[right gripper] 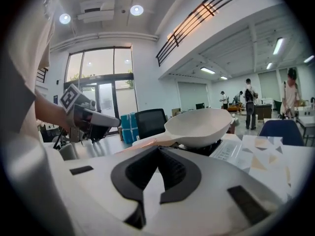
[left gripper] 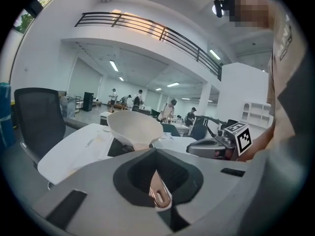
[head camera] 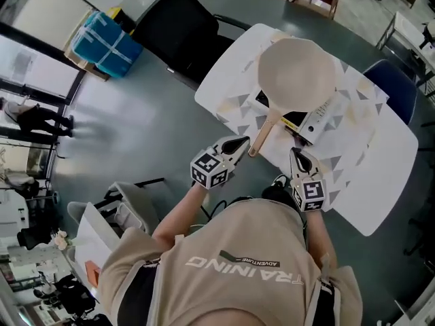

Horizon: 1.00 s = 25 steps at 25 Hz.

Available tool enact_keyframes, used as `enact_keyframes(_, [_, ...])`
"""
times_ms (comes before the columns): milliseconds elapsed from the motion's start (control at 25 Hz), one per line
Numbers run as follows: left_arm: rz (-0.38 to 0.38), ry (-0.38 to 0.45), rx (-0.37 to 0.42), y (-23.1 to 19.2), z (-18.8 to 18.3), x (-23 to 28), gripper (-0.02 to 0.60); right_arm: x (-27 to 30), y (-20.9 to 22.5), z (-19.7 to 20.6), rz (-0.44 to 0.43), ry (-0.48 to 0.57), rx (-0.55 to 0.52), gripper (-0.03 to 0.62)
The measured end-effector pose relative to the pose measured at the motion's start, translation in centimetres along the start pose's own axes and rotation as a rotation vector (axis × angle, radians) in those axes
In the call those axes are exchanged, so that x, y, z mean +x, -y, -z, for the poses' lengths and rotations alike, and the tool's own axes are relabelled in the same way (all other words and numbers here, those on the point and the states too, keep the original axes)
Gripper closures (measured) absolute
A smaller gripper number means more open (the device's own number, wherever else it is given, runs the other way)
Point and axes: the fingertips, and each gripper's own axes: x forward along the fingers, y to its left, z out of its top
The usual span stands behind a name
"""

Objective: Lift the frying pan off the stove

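A cream frying pan (head camera: 299, 70) rests on a small stove (head camera: 317, 119) on the white table (head camera: 228, 87). Its long handle (head camera: 264, 133) points toward me. My left gripper (head camera: 243, 141) is shut on the handle's end. In the left gripper view the copper-coloured handle tip with its hanging hole (left gripper: 158, 194) sticks through the closed jaws of the left gripper (left gripper: 155, 152), and the pan bowl (left gripper: 134, 127) lies just beyond. My right gripper (head camera: 295, 152) hangs near the table's front edge, shut and holding nothing. Beyond the right gripper (right gripper: 158, 151) the pan (right gripper: 202, 127) sits on the black stove top (right gripper: 216, 148).
A black office chair (head camera: 178, 31) stands behind the table at the left and a blue chair (head camera: 394, 87) at the right. A blue wrapped bundle (head camera: 105, 43) lies on the floor far left. Patterned paper (head camera: 353, 124) covers part of the table.
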Motion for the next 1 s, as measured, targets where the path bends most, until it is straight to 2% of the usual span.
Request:
enact_keyframes(160, [-0.025, -0.041, -0.025, -1.6, -0.1, 3.0, 0.58, 0.4, 2.7, -0.9, 0.007, 0.006, -0.016, 0.589])
enact_keyframes(360, [-0.01, -0.078, -0.021, -2.3, -0.6, 5.4, 0.58, 0.5, 4.9, -0.5, 0.034, 0.006, 0.011, 0.589])
enact_keyframes(760, [0.088, -0.143, 0.028, -3.0, -0.6, 6.8, 0.58, 2.2, 3.9, -1.6, 0.092, 0.002, 0.076, 0.589])
enact_keyframes(840, [0.103, -0.164, -0.009, -3.7, 0.1, 6.6, 0.58, 2.3, 3.3, -2.0, 0.11, 0.008, 0.102, 0.589])
enact_keyframes(960, [0.135, -0.194, -0.137, -5.5, 1.1, 7.2, 0.578, 2.6, 3.0, -2.3, 0.142, -0.001, 0.096, 0.589])
enact_keyframes(1000, [0.158, -0.211, -0.181, -5.8, 1.6, 7.5, 0.544, 2.5, 3.0, -2.2, 0.156, -0.007, 0.089, 0.589])
